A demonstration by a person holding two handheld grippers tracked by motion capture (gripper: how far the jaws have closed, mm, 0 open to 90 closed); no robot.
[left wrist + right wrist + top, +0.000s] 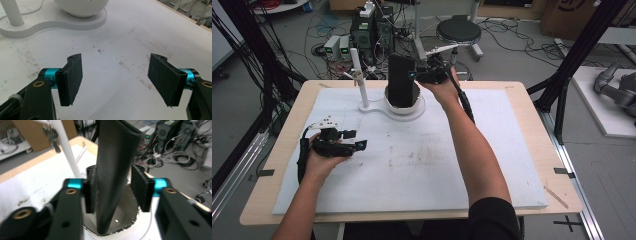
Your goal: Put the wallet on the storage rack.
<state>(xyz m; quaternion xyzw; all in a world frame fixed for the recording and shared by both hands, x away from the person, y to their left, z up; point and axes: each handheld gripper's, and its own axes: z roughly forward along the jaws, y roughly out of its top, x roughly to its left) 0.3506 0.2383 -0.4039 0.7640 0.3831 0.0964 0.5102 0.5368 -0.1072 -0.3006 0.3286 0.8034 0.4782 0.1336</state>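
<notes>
The right claw (pixel 113 192) is standing open around a tall black sleeve (pixel 113 170), which is resting upright in the white bowl (pixel 125 230) below it. The left claw (pixel 115 80) is hanging open and empty. Unsupported, the sleeve may topple off the tabletop (pixel 422 165).
</notes>
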